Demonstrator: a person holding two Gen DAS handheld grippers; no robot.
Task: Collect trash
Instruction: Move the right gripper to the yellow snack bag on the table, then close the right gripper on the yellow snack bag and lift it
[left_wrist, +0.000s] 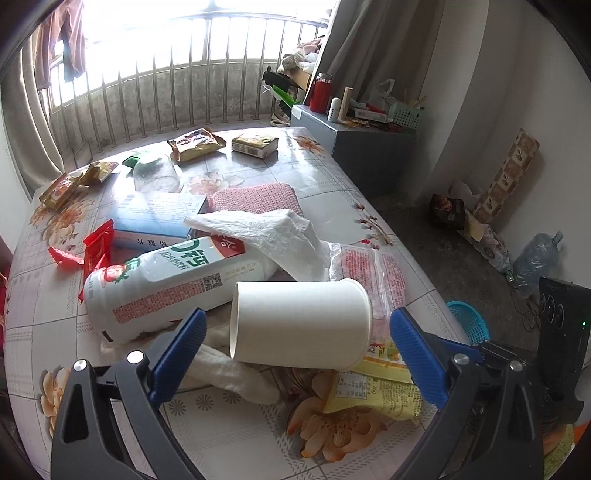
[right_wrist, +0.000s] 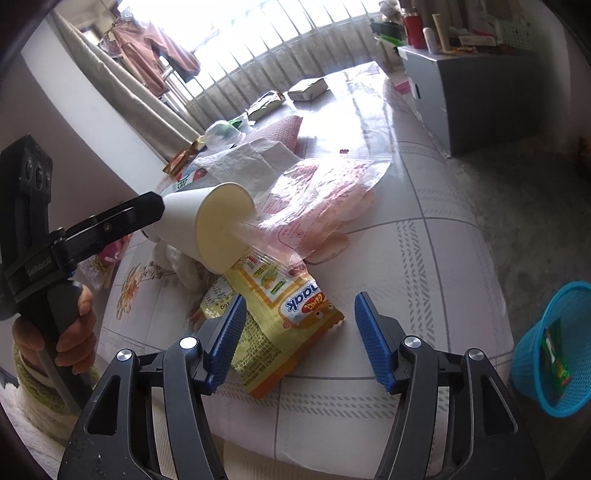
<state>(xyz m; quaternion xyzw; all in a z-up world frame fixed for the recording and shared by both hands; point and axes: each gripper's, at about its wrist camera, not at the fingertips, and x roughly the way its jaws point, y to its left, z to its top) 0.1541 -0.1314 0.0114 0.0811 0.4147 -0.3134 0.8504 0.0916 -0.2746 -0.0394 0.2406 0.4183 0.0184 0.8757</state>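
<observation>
Landmark: white paper cup (left_wrist: 301, 325), lying on its side on the floral-covered table (left_wrist: 236, 435); every place below is given from it.
Progress: early, by my judgement. One green wrapper (right_wrist: 554, 354) lies in the blue mesh basket (right_wrist: 532, 332), which stands on the floor off the table edge to the cup's right; nearly all the trash is still on the table.
Left gripper (left_wrist: 297, 338): jaws wide apart, one blue pad on each side of the cup, neither pressing on it as far as the left wrist view shows; nothing held.
Right gripper (right_wrist: 299, 339): jaws apart over the near end of the yellow snack bag (right_wrist: 291, 328), which reaches out from under the cup's base; pads not clamped on it.
Person: one hand (right_wrist: 68, 332) grips the left gripper's handle, left of the cup in the right wrist view.
Count, near the cup: one paper cup; one white drink bottle (left_wrist: 166, 284) on its side just behind; one crumpled white tissue (left_wrist: 266, 232) over the bottle; one clear printed bag (right_wrist: 325, 206) at the cup's base; one yellow snack bag.
Count, farther behind the cup: two red wrappers (left_wrist: 94, 251); one blue-and-white box (left_wrist: 159, 218); one pink cloth (left_wrist: 255, 197); one clear plastic cup (left_wrist: 157, 173); at least four gold or brown snack packs (left_wrist: 195, 142).
Left to do: nearly every piece above, as I judge it, still has to go to the basket.
</observation>
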